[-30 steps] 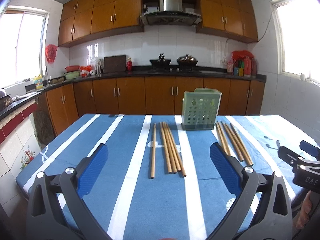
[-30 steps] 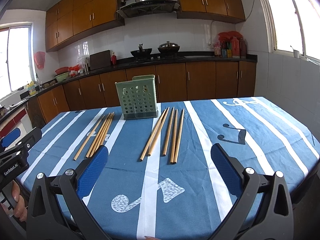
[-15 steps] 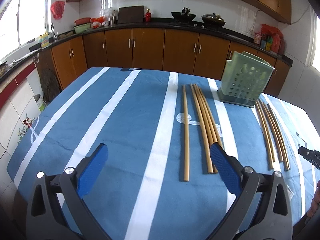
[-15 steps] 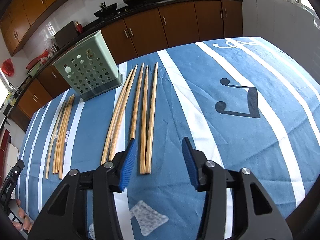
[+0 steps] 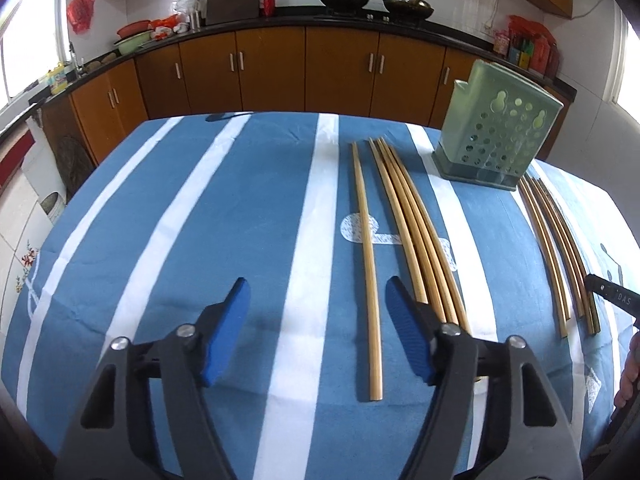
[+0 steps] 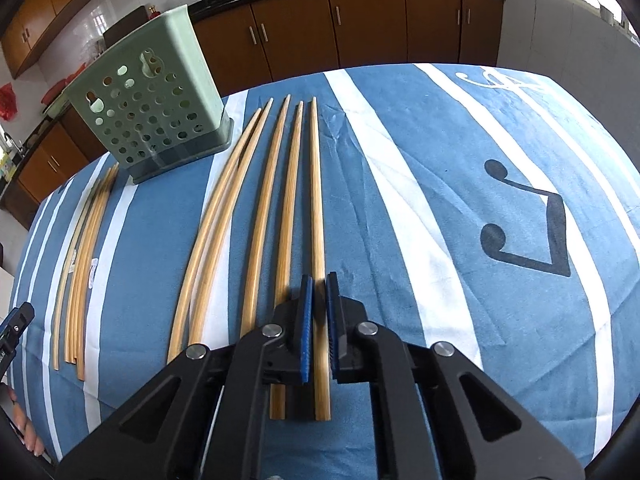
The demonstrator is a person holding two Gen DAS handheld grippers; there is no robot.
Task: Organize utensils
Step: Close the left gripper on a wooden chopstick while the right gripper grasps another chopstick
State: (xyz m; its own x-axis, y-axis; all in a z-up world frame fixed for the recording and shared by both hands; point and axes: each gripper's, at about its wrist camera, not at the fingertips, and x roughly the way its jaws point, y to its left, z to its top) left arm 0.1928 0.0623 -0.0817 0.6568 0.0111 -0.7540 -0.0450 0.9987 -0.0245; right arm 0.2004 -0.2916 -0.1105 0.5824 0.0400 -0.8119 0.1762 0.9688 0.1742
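A green perforated utensil holder (image 5: 498, 128) stands upright at the far side of the blue striped table; it also shows in the right wrist view (image 6: 150, 116). Wooden chopsticks lie in two groups on either side of it. My left gripper (image 5: 318, 320) is open and low over the cloth, its right pad beside a lone chopstick (image 5: 366, 256) that lies left of a bundle (image 5: 420, 236). My right gripper (image 6: 317, 312) is nearly closed around the rightmost chopstick (image 6: 317, 200) of the right group, near its close end. The chopstick still lies on the cloth.
The second chopstick group (image 5: 560, 248) lies right of the holder in the left wrist view. The table (image 6: 460, 200) has a blue cloth with white stripes and music notes. Kitchen cabinets (image 5: 280, 68) run behind. The table's front edge is close below both grippers.
Both grippers have dropped toward the table and moved forward. The right jaws have narrowed from wide open to almost shut around the rightmost chopstick. The left jaws have narrowed somewhat.
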